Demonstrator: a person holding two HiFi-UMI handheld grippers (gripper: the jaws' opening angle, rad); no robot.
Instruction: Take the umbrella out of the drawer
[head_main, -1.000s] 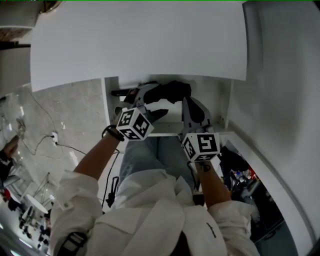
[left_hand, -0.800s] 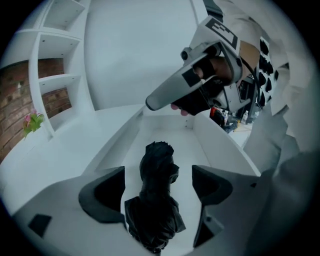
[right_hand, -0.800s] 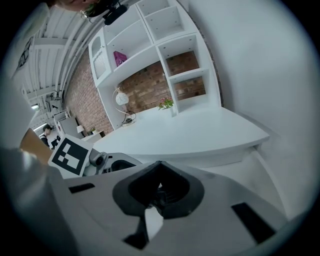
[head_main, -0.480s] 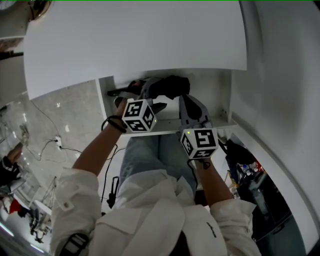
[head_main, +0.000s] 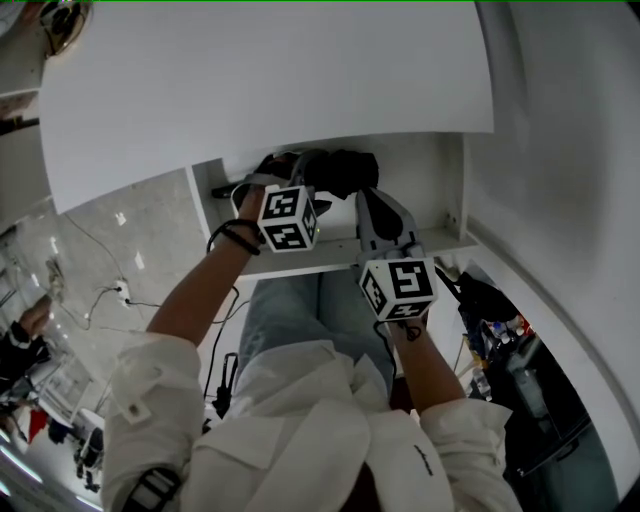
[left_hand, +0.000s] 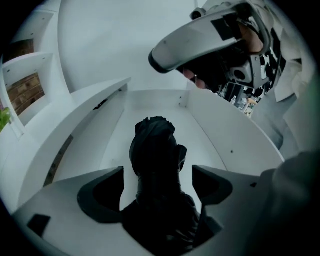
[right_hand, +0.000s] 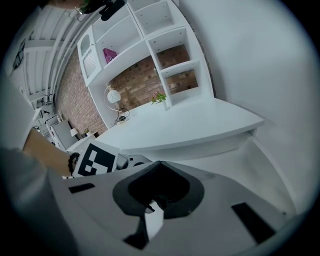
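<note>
Black and folded, the umbrella (left_hand: 155, 150) stands between the jaws of the left gripper (left_hand: 157, 182), which press on its dark cloth from both sides. Its near end runs off the lower edge of the left gripper view, so the handle cannot be made out. Its far end points along the white floor of the open drawer (left_hand: 220, 125), and it is hard to tell whether it rests on that floor or hangs just above it.

From the head view the umbrella (head_main: 345, 172) is a dark bundle inside the drawer (head_main: 445, 205), partly under the white bench (head_main: 270, 80), whose top hides the back of the drawer. The left gripper (head_main: 298, 178) reaches in there, its tips lost against the black cloth.

The right gripper (right_hand: 156, 197) has its jaws closed together, holding nothing. In the head view the right gripper (head_main: 378, 205) sits over the drawer's front part, just beside the umbrella.
</note>
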